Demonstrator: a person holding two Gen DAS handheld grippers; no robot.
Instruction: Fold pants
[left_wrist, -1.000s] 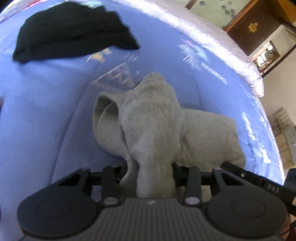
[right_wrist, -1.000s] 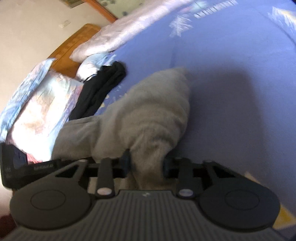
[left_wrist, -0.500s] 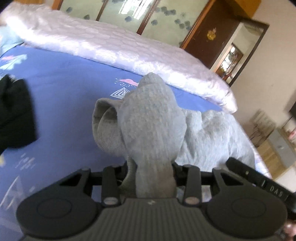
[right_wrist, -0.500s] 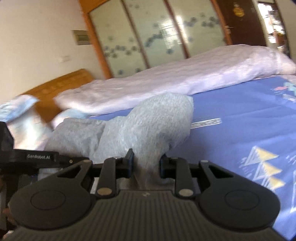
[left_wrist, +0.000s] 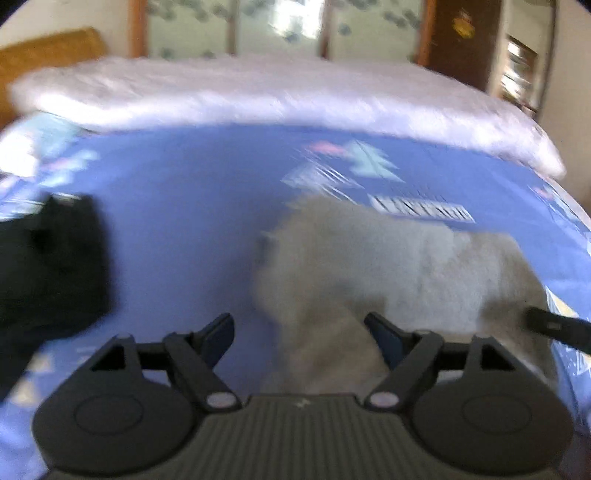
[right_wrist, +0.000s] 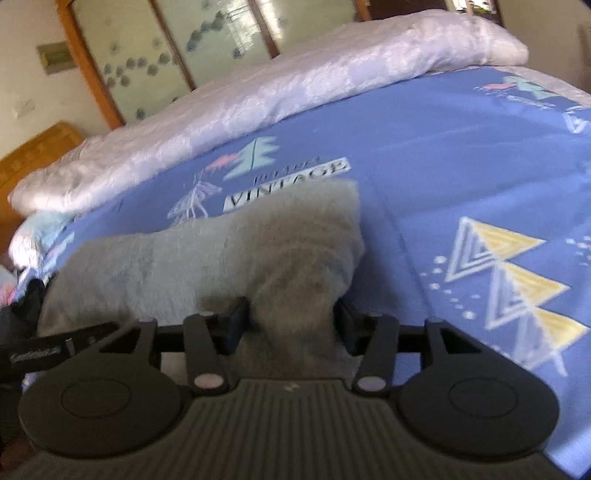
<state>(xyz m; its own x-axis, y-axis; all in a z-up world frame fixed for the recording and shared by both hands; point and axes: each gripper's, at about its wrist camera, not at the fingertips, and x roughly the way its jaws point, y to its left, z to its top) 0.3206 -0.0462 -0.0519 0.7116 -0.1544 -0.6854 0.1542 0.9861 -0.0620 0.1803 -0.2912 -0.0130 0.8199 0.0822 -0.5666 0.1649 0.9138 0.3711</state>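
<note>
Two sets of tongs are working over the bed right now, and both have just been opening. The left tongs (left_wrist: 299, 332) are standing spread wide, with the grey pants (left_wrist: 388, 266) bunched between the pads toward the right-hand side; the left-hand pad is clear of the cloth, and whether the other pad is touching it is lost in the blur, so nothing is being pinched here. Over on the other side, the right tongs (right_wrist: 291, 321) are parted as well, and a hump of the same grey pants (right_wrist: 221, 254) is sitting in the gap, brushing close to both pads without looking squeezed.

The pants are lying in a soft grey heap on the blue patterned bedsheet (right_wrist: 461, 155), stretching between the two tools, and each camera is catching the tip of the other tool at the edge of its view. From the right wrist view the heap is covering the lower edge of a printed "VINTAGE" label, with triangle prints off to the right. A dark black garment (left_wrist: 51, 266) is lying on the sheet well to the left of the pants in the left wrist view. Behind it all, a pale rolled quilt (right_wrist: 258, 99) is running along the far side of the bed, in front of glass-panelled doors.
</note>
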